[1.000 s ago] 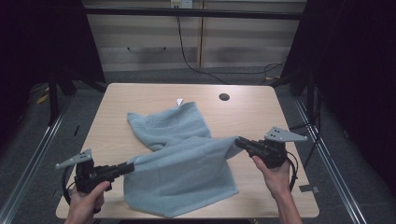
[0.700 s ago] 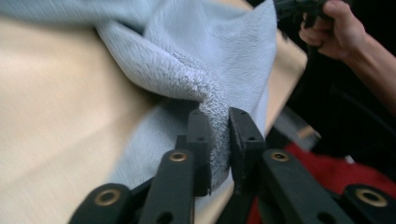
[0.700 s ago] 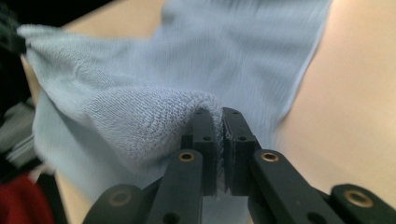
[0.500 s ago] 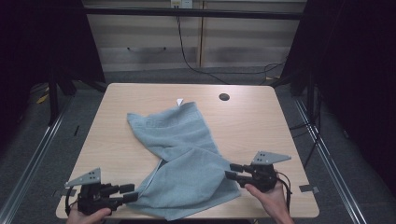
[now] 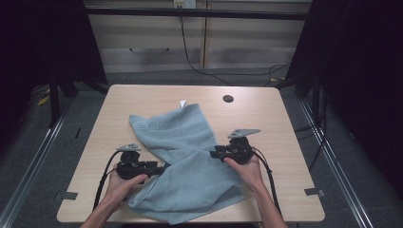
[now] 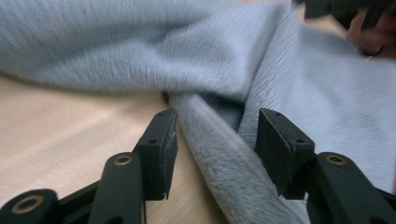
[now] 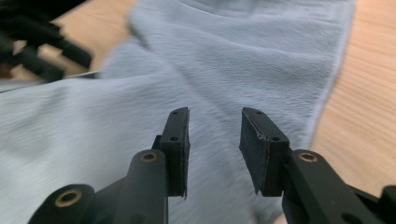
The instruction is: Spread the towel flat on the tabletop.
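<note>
Your left gripper [image 5: 159,167] sits near the table's [image 5: 142,97] front-left corner, jaws just opened and apart, a rolled fold of the blue-grey towel [image 5: 190,161] lying loose between them. The towel spreads from mid-table to the front edge. Your right gripper [image 5: 215,153], right of centre, jaws likewise apart, hovers over cloth.

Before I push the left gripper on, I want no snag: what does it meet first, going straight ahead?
Most likely the towel: a rolled fold lies between the open jaws of the left gripper, the cloth piled just beyond.
</note>
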`<state>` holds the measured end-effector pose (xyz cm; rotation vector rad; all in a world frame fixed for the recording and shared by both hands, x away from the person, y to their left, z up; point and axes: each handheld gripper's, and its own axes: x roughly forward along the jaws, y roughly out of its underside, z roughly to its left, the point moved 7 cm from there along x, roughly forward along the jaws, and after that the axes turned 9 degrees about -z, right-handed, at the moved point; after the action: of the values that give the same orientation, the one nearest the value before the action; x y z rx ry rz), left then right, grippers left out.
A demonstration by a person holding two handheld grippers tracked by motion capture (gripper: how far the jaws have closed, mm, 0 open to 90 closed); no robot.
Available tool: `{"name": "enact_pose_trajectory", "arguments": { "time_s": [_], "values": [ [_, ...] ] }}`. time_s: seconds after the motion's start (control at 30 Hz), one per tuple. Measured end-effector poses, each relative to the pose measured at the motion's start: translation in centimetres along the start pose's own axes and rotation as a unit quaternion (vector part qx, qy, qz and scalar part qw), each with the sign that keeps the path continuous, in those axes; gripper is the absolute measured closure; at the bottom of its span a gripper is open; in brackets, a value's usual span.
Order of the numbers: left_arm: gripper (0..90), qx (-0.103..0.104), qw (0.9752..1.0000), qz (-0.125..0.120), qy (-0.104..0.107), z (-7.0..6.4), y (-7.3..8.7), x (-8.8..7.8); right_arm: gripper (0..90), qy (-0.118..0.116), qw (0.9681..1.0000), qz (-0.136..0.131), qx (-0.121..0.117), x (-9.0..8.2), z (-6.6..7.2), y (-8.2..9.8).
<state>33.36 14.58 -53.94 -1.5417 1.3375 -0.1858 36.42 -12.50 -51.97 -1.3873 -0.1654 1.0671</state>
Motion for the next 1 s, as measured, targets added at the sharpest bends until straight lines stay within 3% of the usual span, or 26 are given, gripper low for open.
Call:
{"name": "enact_pose_trajectory", "arguments": {
  "time_s": [0.07,0.1,0.13,0.17,0.3,0.37,0.43,0.47,0.5,0.57,0.63,0.7,0.8,0.9,1.0],
  "values": [
    [52.8,0.011,0.9997,0.013,-0.02,0.0,0.4,0.2,59.6,0.029,0.9995,0.012,-0.001,0.9,-1.1,0.0],
    [62.0,0.015,0.9996,0.021,-0.015,-0.1,0.7,0.3,58.2,0.042,0.999,0.018,-0.003,1.3,-1.7,0.0],
    [79.0,0.024,0.999,0.025,-0.029,0.0,0.9,0.3,57.4,0.058,0.9982,0.018,-0.002,1.6,-2.3,0.0],
    [83.9,0.024,0.9987,0.026,-0.037,0.2,1.1,0.2,55.6,0.068,0.9974,0.025,0.002,2.3,-3.1,0.3],
    [86.3,0.005,0.9993,0.016,-0.034,0.9,1.2,-0.7,54.6,0.071,0.9966,0.041,0.002,3.0,-3.2,1.0],
    [86.5,-0.01,0.9996,-0.004,-0.028,1.1,1.1,-1.6,56.2,0.077,0.9961,0.04,-0.014,3.3,-3.1,1.2],
    [86.5,-0.015,0.9991,-0.026,-0.029,1.2,0.9,-2.8,65.5,0.084,0.9949,0.044,-0.033,3.4,-2.8,1.3],
    [86.6,-0.021,0.9989,-0.034,-0.024,1.3,0.8,-3.4,75.1,0.089,0.994,0.046,-0.045,3.4,-2.7,1.3],
    [86.6,-0.025,0.9984,-0.043,-0.027,1.4,0.8,-4.1,84.0,0.077,0.9948,0.047,-0.047,3.5,-2.4,1.3],
    [86.6,-0.029,0.9974,-0.058,-0.033,1.6,1.0,-5.5,87.4,0.092,0.9929,0.053,-0.054,3.2,-2.3,1.3],
    [86.6,-0.049,0.9958,-0.073,-0.025,1.9,1.5,-6.8,87.9,0.104,0.9918,0.052,-0.052,2.5,-2.8,1.4],
    [86.6,-0.052,0.9953,-0.074,-0.036,2.3,2.2,-7.7,88.0,0.115,0.9919,0.038,-0.038,1.2,-3.6,1.4],
    [86.5,-0.068,0.9945,-0.076,-0.026,2.4,2.9,-8.6,87.9,0.131,0.9908,0.027,-0.022,-1.3,-4.7,2.0],
    [86.5,-0.053,0.9963,-0.067,-0.012,1.3,3.8,-9.0,87.9,0.137,0.9902,0.018,-0.018,-3.7,-4.8,3.0],
    [86.4,-0.034,0.9981,-0.05,0.012,-0.9,4.8,-9.1,87.5,0.142,0.9896,0.013,-0.013,-5.7,-4.6,4.1]
  ]
}}
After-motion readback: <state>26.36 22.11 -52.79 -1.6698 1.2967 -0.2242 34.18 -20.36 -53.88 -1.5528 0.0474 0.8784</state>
